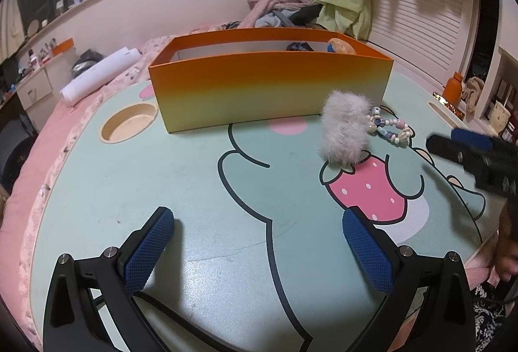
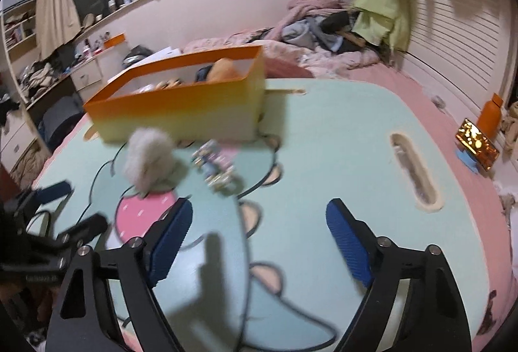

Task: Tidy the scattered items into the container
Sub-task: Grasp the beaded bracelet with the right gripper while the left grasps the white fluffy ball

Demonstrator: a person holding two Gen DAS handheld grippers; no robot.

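Observation:
An orange-to-yellow box [image 1: 268,86] stands on the cartoon-printed table [image 1: 162,164] and holds a few items. A fluffy grey-white pom-pom [image 1: 344,128] lies in front of its right end, with a beaded bracelet [image 1: 390,127] touching it on the right. My left gripper [image 1: 259,222] is open and empty, low over the table short of the pom-pom. My right gripper [image 2: 259,216] is open and empty, short of the bracelet [image 2: 215,170] and the pom-pom [image 2: 149,157]; it also shows at the right in the left wrist view [image 1: 472,154]. The box [image 2: 181,112] is behind them.
The table has a round cup recess [image 1: 129,122] at the left and a slot [image 2: 416,170] at the right. It sits on a pink bed with clothes piled behind. An orange bottle [image 2: 490,120] and a gold phone [image 2: 476,144] are off to the right.

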